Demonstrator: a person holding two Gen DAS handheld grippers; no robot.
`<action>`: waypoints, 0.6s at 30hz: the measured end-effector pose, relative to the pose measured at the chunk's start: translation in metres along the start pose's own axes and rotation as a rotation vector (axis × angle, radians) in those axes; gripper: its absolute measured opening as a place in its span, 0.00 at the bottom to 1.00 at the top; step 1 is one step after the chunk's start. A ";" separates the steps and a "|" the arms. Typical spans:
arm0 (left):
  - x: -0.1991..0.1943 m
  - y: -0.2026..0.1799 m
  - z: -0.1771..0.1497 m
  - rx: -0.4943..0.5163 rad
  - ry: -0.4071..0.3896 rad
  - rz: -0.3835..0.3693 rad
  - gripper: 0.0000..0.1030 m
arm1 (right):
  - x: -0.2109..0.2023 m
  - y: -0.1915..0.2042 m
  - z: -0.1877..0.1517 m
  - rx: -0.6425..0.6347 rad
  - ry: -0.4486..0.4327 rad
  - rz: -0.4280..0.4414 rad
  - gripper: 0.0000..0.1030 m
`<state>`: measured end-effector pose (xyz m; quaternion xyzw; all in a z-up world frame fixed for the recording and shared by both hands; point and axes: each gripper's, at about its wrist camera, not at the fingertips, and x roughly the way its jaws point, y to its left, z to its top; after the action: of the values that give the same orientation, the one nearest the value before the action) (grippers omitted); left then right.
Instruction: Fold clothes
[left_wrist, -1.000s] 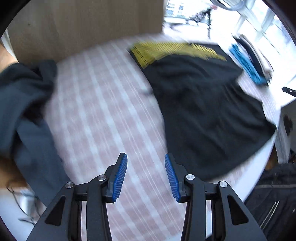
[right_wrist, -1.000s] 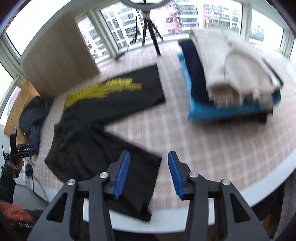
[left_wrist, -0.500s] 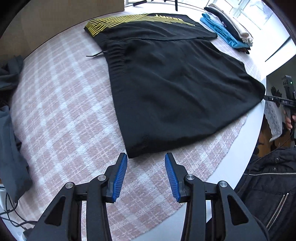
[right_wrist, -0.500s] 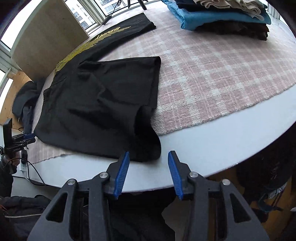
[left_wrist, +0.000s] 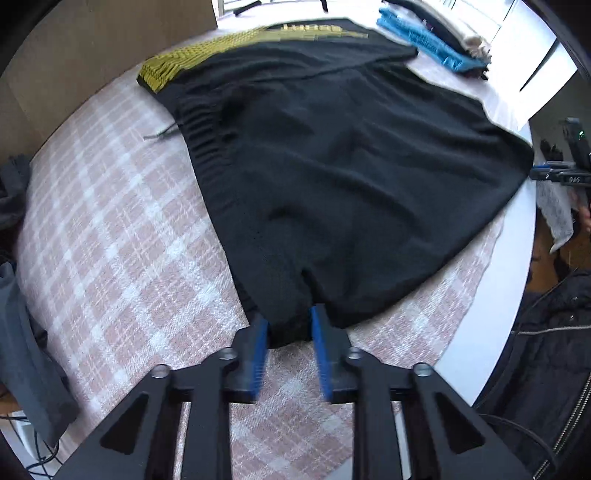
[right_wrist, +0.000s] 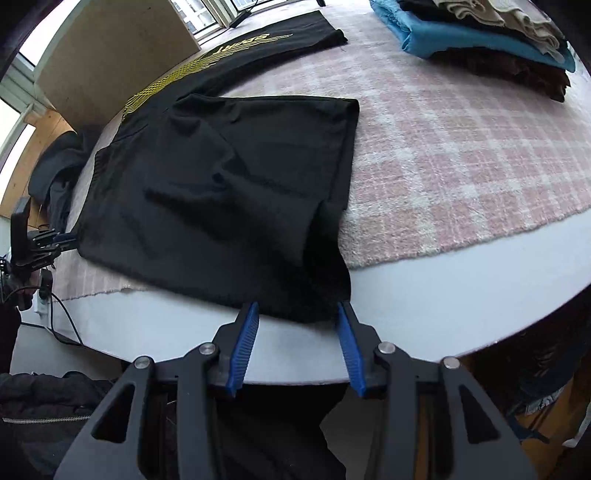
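Note:
Black shorts with a yellow printed stripe lie spread on the pink checked cloth; they also show in the right wrist view. My left gripper has its blue pads on either side of the shorts' near waistband corner, with cloth bunched between them. My right gripper is open, its tips at the edge of a leg hem that hangs over the table's white rim. The left gripper also shows in the right wrist view at the far left.
A stack of folded clothes, blue on the outside, sits at the far right. A dark grey garment is heaped at the left edge. A wooden panel stands behind. A black jacket is below the table edge.
Both grippers moved in toward the shorts. The left jaws narrowed around the waistband corner. The right gripper reached the hanging hem and stays open.

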<state>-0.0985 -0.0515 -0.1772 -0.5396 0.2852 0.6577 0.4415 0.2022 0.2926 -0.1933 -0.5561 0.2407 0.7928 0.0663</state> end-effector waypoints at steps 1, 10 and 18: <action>-0.002 0.003 0.002 -0.021 -0.002 -0.023 0.11 | -0.001 0.000 0.000 -0.003 -0.001 0.005 0.36; -0.049 0.029 0.041 -0.226 -0.103 -0.073 0.03 | -0.035 -0.016 0.037 0.120 -0.082 0.286 0.03; -0.099 0.081 0.112 -0.323 -0.269 -0.065 0.03 | -0.080 -0.017 0.188 0.146 -0.281 0.387 0.03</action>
<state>-0.2187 -0.0195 -0.0618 -0.5196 0.0969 0.7465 0.4042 0.0783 0.4062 -0.0752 -0.3777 0.3877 0.8407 -0.0140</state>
